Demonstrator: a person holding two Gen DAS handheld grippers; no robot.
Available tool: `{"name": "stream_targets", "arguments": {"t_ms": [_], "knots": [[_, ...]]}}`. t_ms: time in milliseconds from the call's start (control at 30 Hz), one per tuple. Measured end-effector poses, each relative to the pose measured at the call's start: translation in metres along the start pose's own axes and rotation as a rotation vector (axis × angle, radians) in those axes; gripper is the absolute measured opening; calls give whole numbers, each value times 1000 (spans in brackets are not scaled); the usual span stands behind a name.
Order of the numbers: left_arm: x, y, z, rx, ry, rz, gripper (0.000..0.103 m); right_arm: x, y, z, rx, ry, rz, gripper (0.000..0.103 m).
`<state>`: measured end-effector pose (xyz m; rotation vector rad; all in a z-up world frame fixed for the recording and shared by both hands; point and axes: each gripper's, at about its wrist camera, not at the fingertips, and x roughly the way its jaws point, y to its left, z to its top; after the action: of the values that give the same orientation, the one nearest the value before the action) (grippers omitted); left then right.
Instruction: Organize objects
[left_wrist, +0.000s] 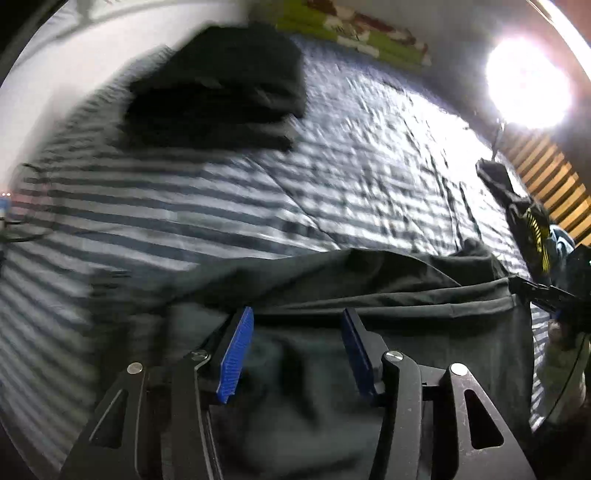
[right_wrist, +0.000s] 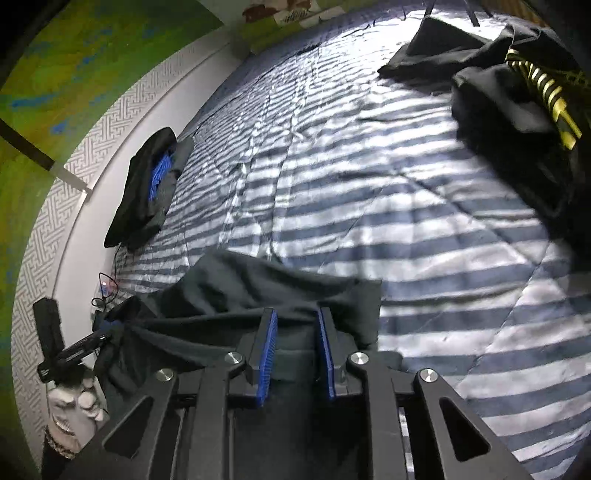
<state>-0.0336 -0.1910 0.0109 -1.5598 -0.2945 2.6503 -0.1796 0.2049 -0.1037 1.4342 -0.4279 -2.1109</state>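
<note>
Left tongs (left_wrist: 297, 325): spread, dark garment (left_wrist: 369, 288) beneath, nothing pinched.
Right tongs (right_wrist: 295, 325): jaws narrowly apart astride a fold, pads not clearly pressing.
Garment: on striped bed (right_wrist: 406, 221), near edge.
Folded stack (left_wrist: 218, 88): far side.
Advice: seat both pinches on the hem before lifting.

- Near me, a dark grey-green garment (right_wrist: 258, 291) lies rumpled on the striped bed cover, its edge stretched taut.
- Far left I see a folded black stack (right_wrist: 142, 192) with blue inside.
- Far right sits a crumpled black garment with yellow print (right_wrist: 517, 110).
</note>
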Motion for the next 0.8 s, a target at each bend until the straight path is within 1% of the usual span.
{"name": "stream_targets", "arguments": {"t_ms": [33,100,133,167,200,233,267,333,433,533,600,633,667,700,733,800], "knots": [[-15,5,-3,10,-17,-2,53,-3,1,0,-5,-4,2,21],[-51,19,-12,26,-65,60,55,-12,7,-1,-26,-10,11,23],[-67,26,-17,33,-86,91,56,-18,9,-3,-38,-12,12,26],[-87,36,-26,32,-102,122,56,-24,8,-6,-44,-13,16,31],[-98,45,-32,21,-111,148,56,-30,8,-10,-48,-15,27,34],[-111,56,-43,3,-121,178,56,-34,7,-14,-51,-13,28,35],[-118,63,-49,-6,-120,184,57,-38,3,-20,-53,-6,22,36],[-126,74,-72,-28,-107,186,57,-40,-7,-29,-37,18,22,36],[-120,72,-91,-27,-94,184,57,-41,-23,-48,7,70,54,36],[-107,46,-98,21,-100,151,57,-41,-25,-61,-13,75,48,37],[-101,10,-96,89,-112,91,57,-42,-24,-65,-22,71,59,40],[-98,-13,-94,137,-116,51,57,-43,-25,-66,-12,74,70,41],[-96,-30,-94,174,-119,33,57,-44,-26,-66,9,78,97,44],[-93,-56,-95,238,-121,7,57,-45,-28,-67,23,81,112,44],[-88,-81,-98,307,-113,-19,57,-46,-29,-67,33,82,121,44],[-77,-117,-106,403,-83,-65,57,-50,-33,-68,51,73,128,44]]}}
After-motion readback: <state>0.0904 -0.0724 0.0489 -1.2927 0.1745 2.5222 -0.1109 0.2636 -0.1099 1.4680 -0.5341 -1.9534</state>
